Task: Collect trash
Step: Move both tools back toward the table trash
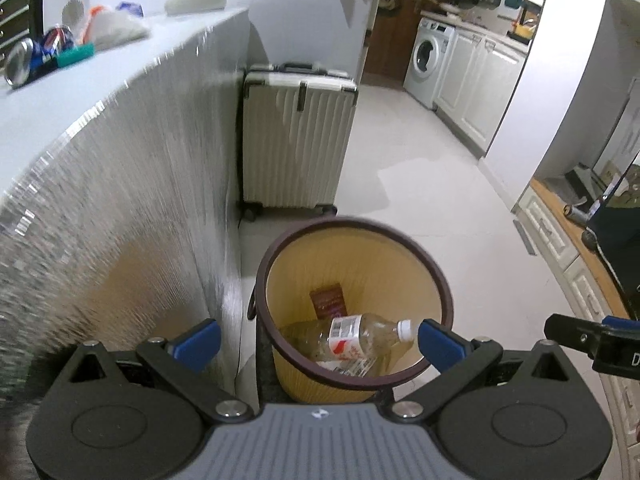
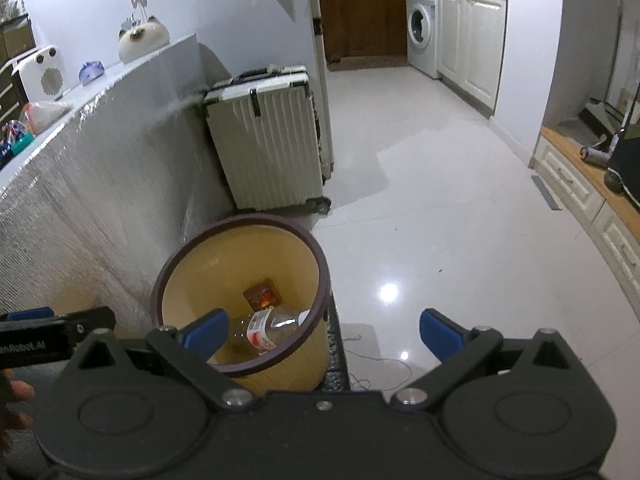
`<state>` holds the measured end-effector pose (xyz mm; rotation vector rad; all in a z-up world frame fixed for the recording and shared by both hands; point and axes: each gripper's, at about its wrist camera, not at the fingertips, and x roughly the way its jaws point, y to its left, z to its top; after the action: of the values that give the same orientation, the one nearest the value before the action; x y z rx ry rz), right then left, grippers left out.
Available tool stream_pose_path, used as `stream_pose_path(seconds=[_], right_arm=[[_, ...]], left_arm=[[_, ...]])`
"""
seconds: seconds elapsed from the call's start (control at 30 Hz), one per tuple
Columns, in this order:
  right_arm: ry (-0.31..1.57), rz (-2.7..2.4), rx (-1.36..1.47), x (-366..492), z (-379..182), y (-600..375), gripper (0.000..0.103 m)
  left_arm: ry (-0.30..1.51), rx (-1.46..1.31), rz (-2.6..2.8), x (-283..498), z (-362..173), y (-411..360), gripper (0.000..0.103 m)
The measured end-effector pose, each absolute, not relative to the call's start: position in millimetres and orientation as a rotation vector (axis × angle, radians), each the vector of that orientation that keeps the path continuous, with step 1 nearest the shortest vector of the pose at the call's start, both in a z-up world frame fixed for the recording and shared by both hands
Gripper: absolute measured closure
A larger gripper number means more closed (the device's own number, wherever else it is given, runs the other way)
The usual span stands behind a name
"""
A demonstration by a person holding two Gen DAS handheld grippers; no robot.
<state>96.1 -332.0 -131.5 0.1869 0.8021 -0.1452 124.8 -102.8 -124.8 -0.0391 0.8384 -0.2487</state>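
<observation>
Black two-finger grippers with blue pads

On the left gripper [image 1: 318, 344] a ribbed grey plate is seen behind the jaws; silver screws are set at the right gripper's [image 2: 320, 334] black linkage pivots.

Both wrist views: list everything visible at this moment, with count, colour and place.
Bin: 1, yellow, brown rim, floor beside counter.
Bottle: 1, clear, white cap, lying in bin.
Packet: 1, reddish-brown, bin bottom.
Counter: 1, silvery front, left.
Can: 1, silver-blue, lying on counter.
Bag: 1, white, on counter.
Suitcase: 1, cream, upright behind bin.
Washing machine: 1, white, far kitchen.
Left gripper: open, blue pads, above bin.
Right gripper: open, blue pads, at the bin's right edge.
</observation>
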Motion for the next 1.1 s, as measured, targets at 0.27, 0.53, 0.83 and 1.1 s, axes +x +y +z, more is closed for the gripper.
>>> stream_pose_path(seconds=[0.27, 0.53, 0.83, 1.1], right_arm=[[0.711, -0.162, 0.191, 69, -100, -331, 0.0], [0.614, -0.158, 0.188, 54, -69, -324, 0.0], [0.493, -0.103, 0.172, 47, -32, -301, 0.0], [0.445, -0.044, 0.144, 61, -17, -268, 0.0]], left_arm=[[0.753, -0.041, -0.264, 103, -94, -97, 0.0], [0.638, -0.034, -0.3, 81, -56, -90, 0.0], [0.519, -0.021, -0.301, 66, -13, -69, 0.0], [0.453, 0.002, -0.26, 69, 13, -26, 0.0]])
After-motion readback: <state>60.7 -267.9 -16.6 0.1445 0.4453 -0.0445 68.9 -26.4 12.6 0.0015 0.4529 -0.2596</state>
